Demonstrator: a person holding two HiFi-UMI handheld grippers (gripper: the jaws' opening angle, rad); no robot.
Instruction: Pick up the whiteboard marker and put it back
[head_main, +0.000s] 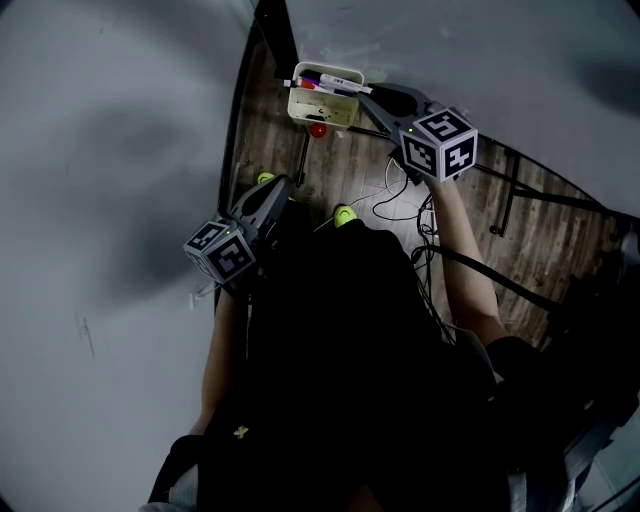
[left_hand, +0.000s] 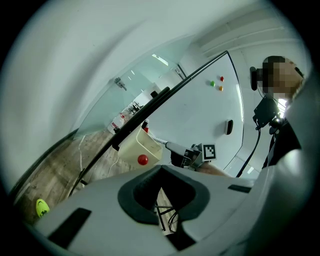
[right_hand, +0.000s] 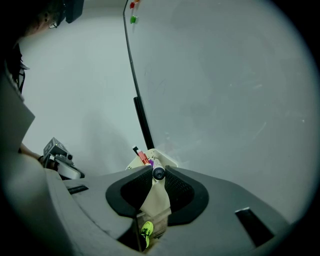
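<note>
- Right tool (head_main: 366, 94): jaws closed on a dark-capped whiteboard marker (right_hand: 158, 173). In the right gripper view we see its round end clamped between the black ribbed pads.
- Marker position: held in the air, pointing towards the cream plastic holder box (head_main: 325, 113) fixed at the edge of the white whiteboard (head_main: 120, 150). In the head view the tool tips sit at the box's rim, on its right side.
- The box already carries other markers with red and purple caps (head_main: 318, 80) lying across its top. A small round red magnet (head_main: 317, 130) sticks to its front wall.
- Left tool (left_hand: 160, 190): jaws drawn together at the tips with nothing between them. It is held low, well apart from the box, and takes no part in the work.
- Progress, our reading: the pick-up is done and the carry to the box is all but done. The marker is not yet resting in the box.
- Left to do: set the marker among the others, part the jaws, and back the right tool away.
- We cannot tell whether the far end of the marker already touches the box or the other markers.
</note>
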